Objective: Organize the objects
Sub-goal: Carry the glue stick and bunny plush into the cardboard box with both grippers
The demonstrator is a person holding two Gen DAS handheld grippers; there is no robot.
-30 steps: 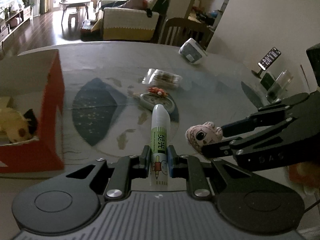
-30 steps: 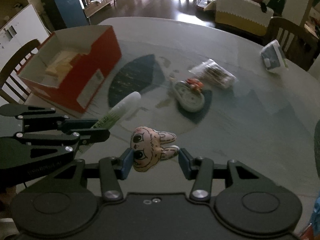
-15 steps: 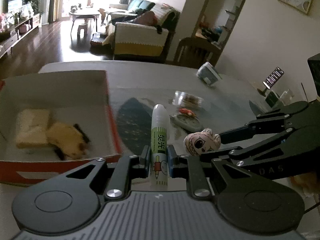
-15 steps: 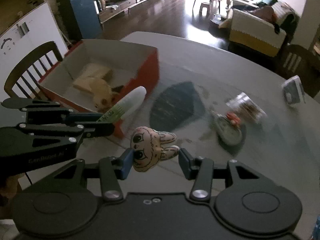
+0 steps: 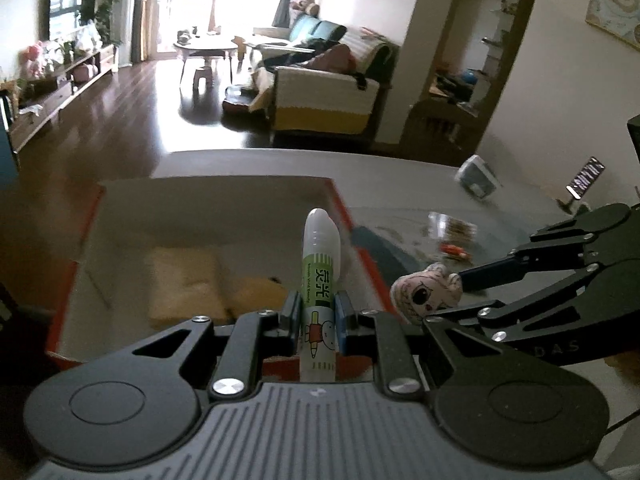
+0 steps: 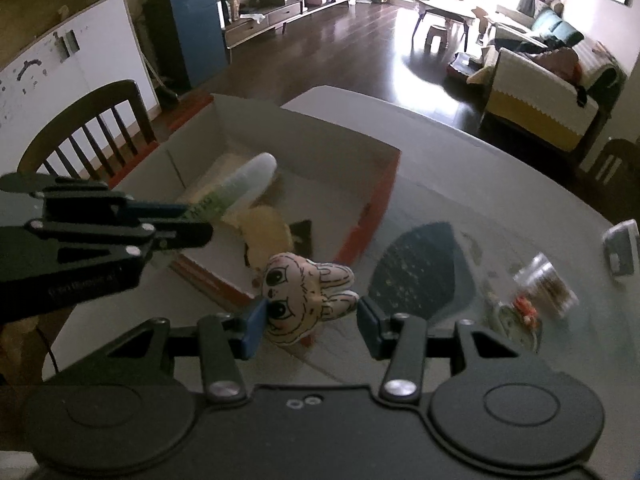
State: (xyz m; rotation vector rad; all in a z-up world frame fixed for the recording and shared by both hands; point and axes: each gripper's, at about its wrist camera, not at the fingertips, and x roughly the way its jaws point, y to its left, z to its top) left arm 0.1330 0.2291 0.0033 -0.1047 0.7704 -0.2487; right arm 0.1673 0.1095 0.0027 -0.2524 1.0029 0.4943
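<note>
My left gripper (image 5: 316,316) clamps a glue stick (image 5: 320,276) at frame centre, above the red box (image 5: 348,216); my right gripper (image 6: 310,320), jaws wide, holds a plush bunny head (image 6: 300,292) against its left pad.

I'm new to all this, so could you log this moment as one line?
left hand-held gripper: shut on glue stick, over red box | right hand-held gripper: holds bunny plush, near box corner | both unreleased

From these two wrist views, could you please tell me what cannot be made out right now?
- Lower end of the glue stick: left wrist view, hidden behind the left gripper body.
- Yellow plush in the red box: blurred in both views, shape unclear.
- Small packet on the table: right wrist view, motion-blurred, contents unreadable.
- Right gripper and the bunny plush: contact on the far pad unclear.
</note>
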